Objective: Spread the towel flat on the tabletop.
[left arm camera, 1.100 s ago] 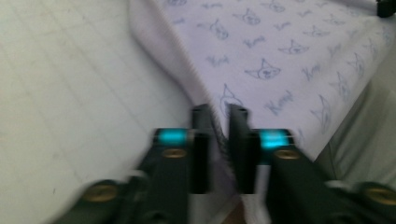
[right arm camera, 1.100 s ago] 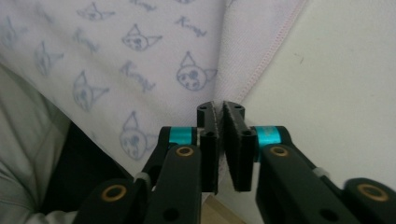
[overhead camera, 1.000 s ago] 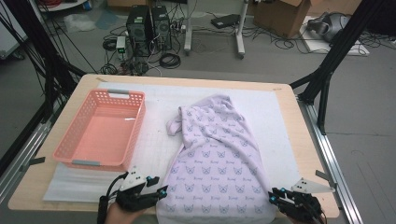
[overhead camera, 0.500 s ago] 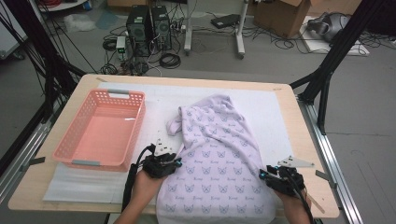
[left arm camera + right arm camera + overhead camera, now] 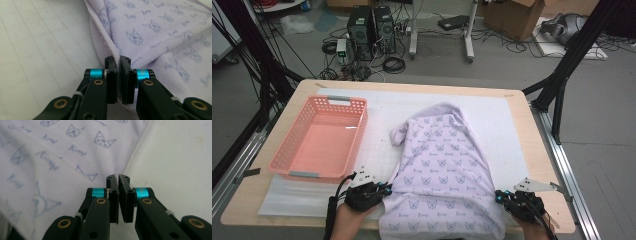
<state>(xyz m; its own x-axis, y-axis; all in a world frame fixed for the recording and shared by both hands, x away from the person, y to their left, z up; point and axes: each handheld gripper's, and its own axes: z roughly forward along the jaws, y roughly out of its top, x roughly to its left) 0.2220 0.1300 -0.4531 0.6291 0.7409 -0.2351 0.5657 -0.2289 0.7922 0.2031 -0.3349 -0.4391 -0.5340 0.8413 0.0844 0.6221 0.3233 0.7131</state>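
**Between the jaws: two grips on a purple towel**

Between the jaws of the left gripper (image 5: 117, 58) sits the folded edge of the purple towel (image 5: 447, 170). Those jaws are pressed together on the cloth, so the pinch looks firm. The right gripper (image 5: 118, 177) has its jaws almost closed too. I think a thin bit of towel edge is caught there, but the cloth between the pads is hard to see, so I cannot tell for sure.

What could go wrong? If the right gripper has no cloth, a lift would raise just one corner. The towel would then hang crooked and bunch up. The left pinch is close to the very edge, so a hard tug could pull the hem out. Pulling the two hands too far apart could also drag the towel off the near side of the table (image 5: 522, 107).

From the high view, the left gripper (image 5: 382, 189) is at the towel's near left corner and the right gripper (image 5: 501, 196) is at its near right corner. The towel spreads away from them over the white mat (image 5: 502, 120). A pink basket (image 5: 319, 142) sits to the left, just beside the towel.
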